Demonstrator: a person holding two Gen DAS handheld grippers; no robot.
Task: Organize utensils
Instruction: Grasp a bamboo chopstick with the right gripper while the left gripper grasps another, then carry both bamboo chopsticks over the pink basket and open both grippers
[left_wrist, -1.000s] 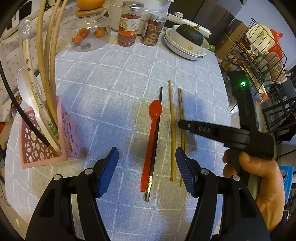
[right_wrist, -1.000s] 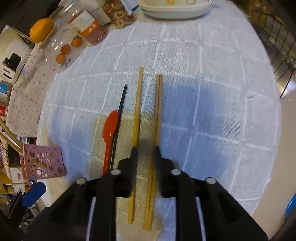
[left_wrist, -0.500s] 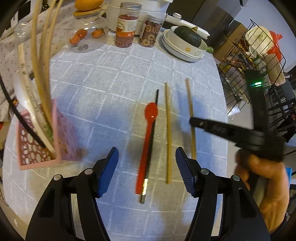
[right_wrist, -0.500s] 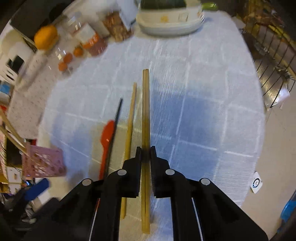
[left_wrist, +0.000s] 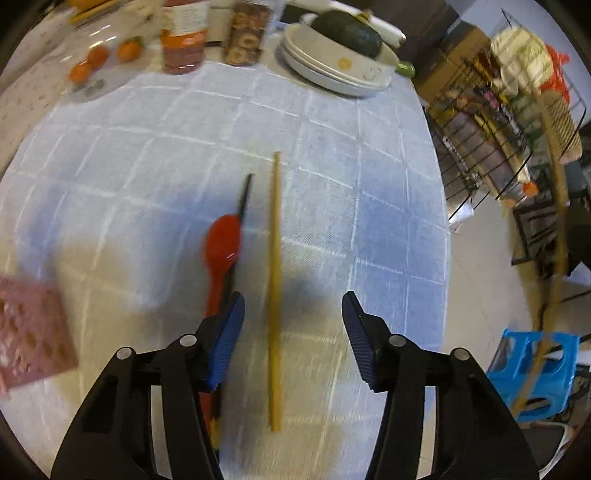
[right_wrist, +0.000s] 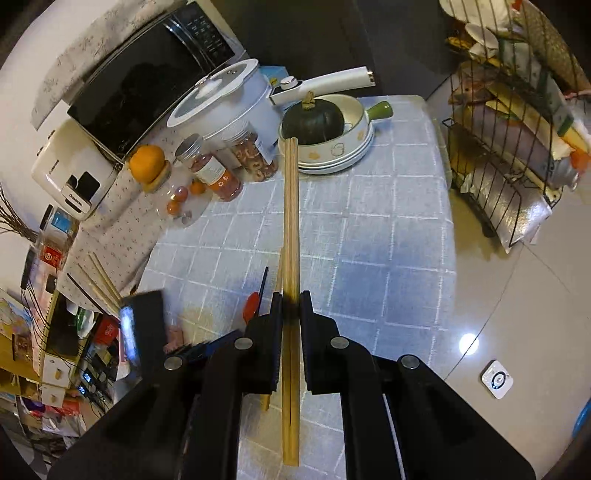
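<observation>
My right gripper (right_wrist: 291, 295) is shut on a pair of wooden chopsticks (right_wrist: 291, 221) and holds them well above the table; they also show far right in the left wrist view (left_wrist: 557, 206). My left gripper (left_wrist: 293, 314) is open and empty, low over the table. Between its fingers lies a single wooden chopstick (left_wrist: 274, 258). A red spoon (left_wrist: 221, 251) and a black chopstick (left_wrist: 245, 195) lie just left of it, by the left finger. The pink utensil holder (left_wrist: 33, 332) stands at the left edge.
Jars (right_wrist: 210, 173), a glass bowl of small oranges (left_wrist: 96, 62) and stacked bowls with a green squash (right_wrist: 314, 118) line the far table edge. A wire rack (right_wrist: 509, 147) stands off the table's right side, a blue stool (left_wrist: 532, 365) below.
My right gripper has lifted the wooden chopsticks high off the table and out to the right. My left gripper has shifted right, so the pink holder slid to the view's left edge.
</observation>
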